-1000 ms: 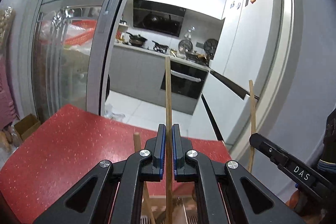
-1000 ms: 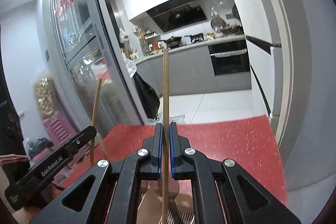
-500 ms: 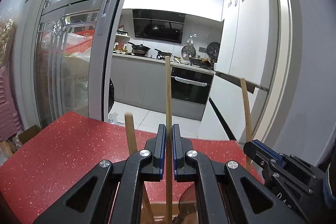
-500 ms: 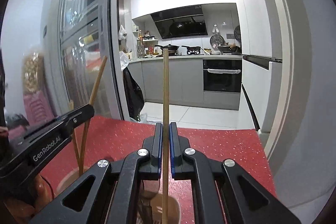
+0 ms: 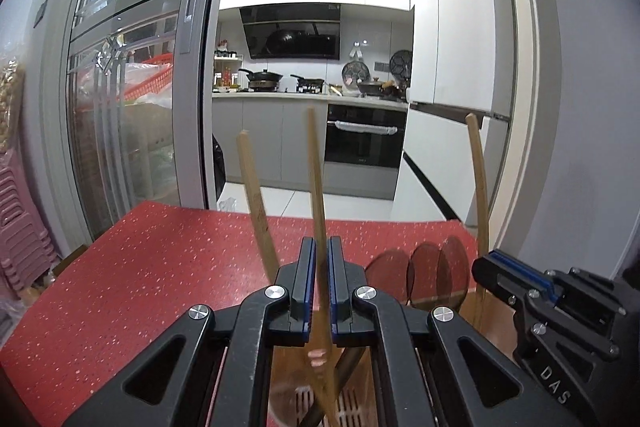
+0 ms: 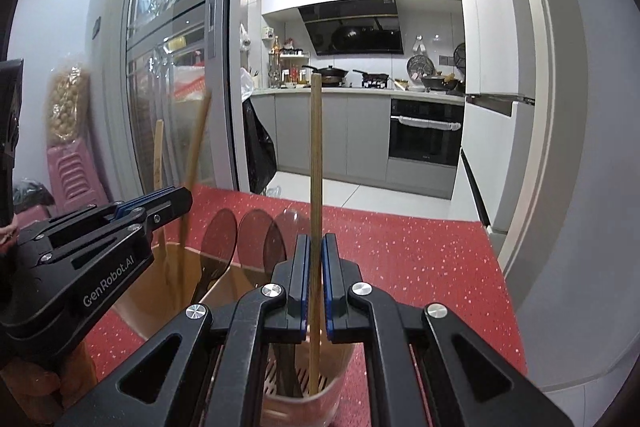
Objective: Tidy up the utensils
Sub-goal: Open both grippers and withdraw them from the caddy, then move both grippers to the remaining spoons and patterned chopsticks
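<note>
Beyond a sliding glass door (image 5: 132, 67) lies a white kitchen with a black oven (image 5: 364, 143) and a range hood (image 5: 292, 31), while the red speckled surface (image 5: 160, 259) fills the foreground. Near its right edge stands a translucent brown utensil holder (image 6: 224, 291) with a slotted floor, its scalloped rim rising between the two tools. Three wooden chopsticks show in the left wrist view. The left gripper (image 5: 320, 267) has its jaws pressed onto one chopstick (image 5: 316, 179), which leans slightly and runs down into the holder. A second stick (image 5: 256, 195) stands loose in the holder just left of those jaws. The right gripper (image 6: 315, 263) pinches a third chopstick (image 6: 315, 163) upright, its lower end touching or nearly touching the holder's slotted floor. A dark utensil handle (image 6: 288, 371) also rests in the holder beside that stick. The left gripper crowds the holder's left side in the right wrist view.
</note>
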Motion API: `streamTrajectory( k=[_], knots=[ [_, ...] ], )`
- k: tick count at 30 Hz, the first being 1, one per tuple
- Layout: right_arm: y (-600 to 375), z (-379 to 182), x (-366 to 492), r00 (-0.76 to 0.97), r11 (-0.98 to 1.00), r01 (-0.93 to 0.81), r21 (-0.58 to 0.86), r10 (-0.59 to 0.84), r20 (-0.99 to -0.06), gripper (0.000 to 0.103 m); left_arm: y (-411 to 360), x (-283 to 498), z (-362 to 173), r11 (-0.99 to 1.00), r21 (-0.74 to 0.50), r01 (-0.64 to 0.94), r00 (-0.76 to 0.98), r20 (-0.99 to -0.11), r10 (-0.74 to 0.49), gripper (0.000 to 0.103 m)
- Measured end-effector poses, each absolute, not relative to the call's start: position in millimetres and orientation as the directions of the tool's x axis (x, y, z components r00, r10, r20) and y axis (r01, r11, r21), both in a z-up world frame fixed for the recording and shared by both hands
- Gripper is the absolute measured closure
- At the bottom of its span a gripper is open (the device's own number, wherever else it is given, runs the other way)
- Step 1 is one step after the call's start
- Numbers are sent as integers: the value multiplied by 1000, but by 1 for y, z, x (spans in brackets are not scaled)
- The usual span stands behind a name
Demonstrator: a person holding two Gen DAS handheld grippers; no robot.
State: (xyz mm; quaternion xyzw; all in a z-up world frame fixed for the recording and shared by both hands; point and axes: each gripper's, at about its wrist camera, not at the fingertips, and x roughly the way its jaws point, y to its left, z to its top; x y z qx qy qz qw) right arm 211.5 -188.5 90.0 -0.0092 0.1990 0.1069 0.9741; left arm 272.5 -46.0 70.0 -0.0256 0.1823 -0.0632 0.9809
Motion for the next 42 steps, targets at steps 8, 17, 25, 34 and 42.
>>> streamTrajectory(
  k=[8, 17, 25, 34, 42],
  knots=[
    [-190, 90, 216, 863, 969, -243, 37, 234, -449, 96, -40, 266, 69, 993, -54, 105, 909, -399, -118, 72],
    [-189, 99, 210, 845, 962, -266, 54, 260, -468, 65, -31, 247, 81, 993, -63, 99, 905, -410, -116, 72],
    [-199, 114, 182, 816, 950, -282, 133, 310, -488, 45, -16, 220, 81, 996, -49, 79, 865, -493, -93, 72],
    [-209, 90, 138, 715, 951, -242, 190, 307, -628, 34, 7, 184, 29, 1000, -19, 23, 713, -701, -30, 72],
    [-216, 37, 112, 556, 954, -137, 267, 297, -776, 34, 13, 149, -4, 999, -34, 23, 638, -769, -41, 72]
  ],
)
